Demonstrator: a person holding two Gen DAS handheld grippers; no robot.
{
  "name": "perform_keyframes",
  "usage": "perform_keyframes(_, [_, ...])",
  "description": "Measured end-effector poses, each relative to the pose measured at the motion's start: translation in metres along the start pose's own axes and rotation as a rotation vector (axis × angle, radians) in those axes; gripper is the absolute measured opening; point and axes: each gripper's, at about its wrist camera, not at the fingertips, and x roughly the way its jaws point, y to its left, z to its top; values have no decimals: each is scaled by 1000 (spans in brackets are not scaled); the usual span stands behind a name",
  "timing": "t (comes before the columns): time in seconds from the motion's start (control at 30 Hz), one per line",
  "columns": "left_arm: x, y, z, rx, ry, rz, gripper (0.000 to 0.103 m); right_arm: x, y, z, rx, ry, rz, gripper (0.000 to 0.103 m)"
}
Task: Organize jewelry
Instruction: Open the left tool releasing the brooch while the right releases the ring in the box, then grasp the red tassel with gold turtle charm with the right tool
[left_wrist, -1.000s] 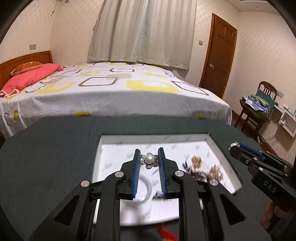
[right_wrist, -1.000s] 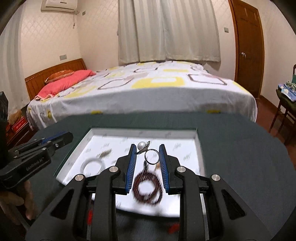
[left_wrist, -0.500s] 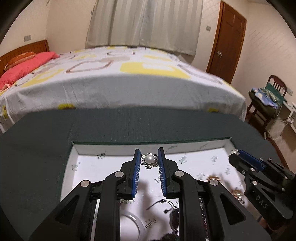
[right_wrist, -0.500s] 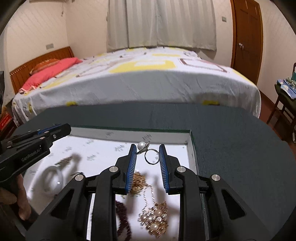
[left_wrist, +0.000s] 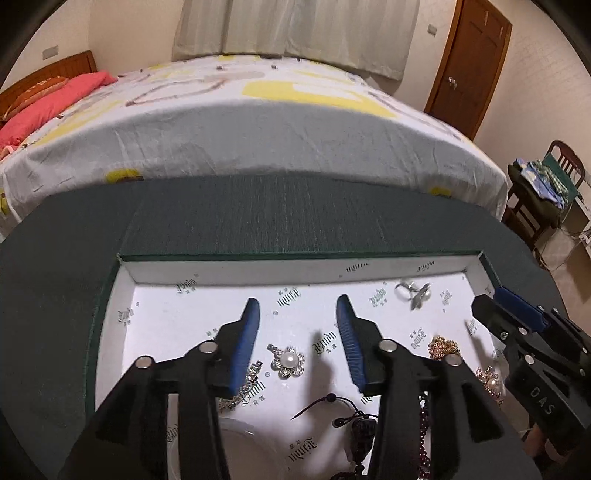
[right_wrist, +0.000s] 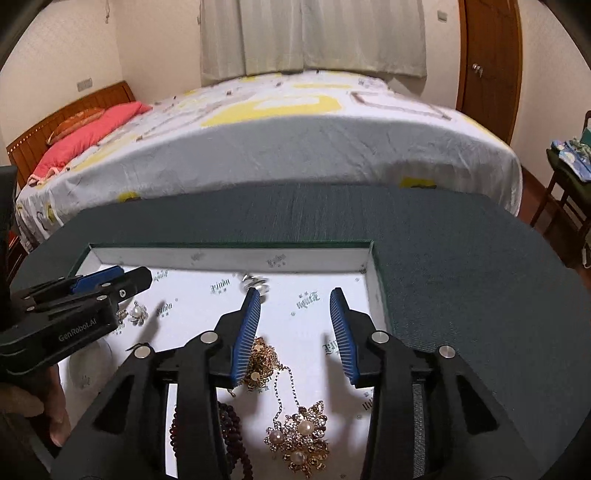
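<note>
Both grippers hover over a white-lined tray (left_wrist: 295, 258) with a green rim (right_wrist: 229, 245) on the dark table. My left gripper (left_wrist: 297, 305) has its jaws opening. The pearl flower pendant (left_wrist: 288, 362) lies loose on the tray floor below the gap, touched by neither pad. My right gripper (right_wrist: 294, 295) is also opening, with nothing between its pads. The pearl ring (right_wrist: 255, 284) lies blurred just past its left fingertip; in the left wrist view the ring (left_wrist: 415, 293) rests near the tray's far right corner. The pendant (right_wrist: 137, 313) lies beside the left gripper (right_wrist: 110, 282).
In the tray lie a gold chain (right_wrist: 264, 356) with a pearl brooch (right_wrist: 299, 443), dark red beads (right_wrist: 229, 432), a white bangle (left_wrist: 236, 443) and a black cord pendant (left_wrist: 354, 421). A hand (right_wrist: 48, 406) holds the left gripper. A bed (left_wrist: 258, 122) stands behind the table.
Both grippers came down and forward over the tray, then opened. The pendant left the left jaws and the ring left the right jaws; both now lie on the tray floor.
</note>
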Motion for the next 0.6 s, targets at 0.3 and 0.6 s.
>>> perform_keyframes(0.3, [-65, 0, -18, -2, -182, -9, 53, -65, -9, -10, 29, -175, 0, 39])
perform_keyframes(0.6, [-112, -5, -56, -2, -251, 8, 61, -114, -14, -52, 53, -202, -17, 39])
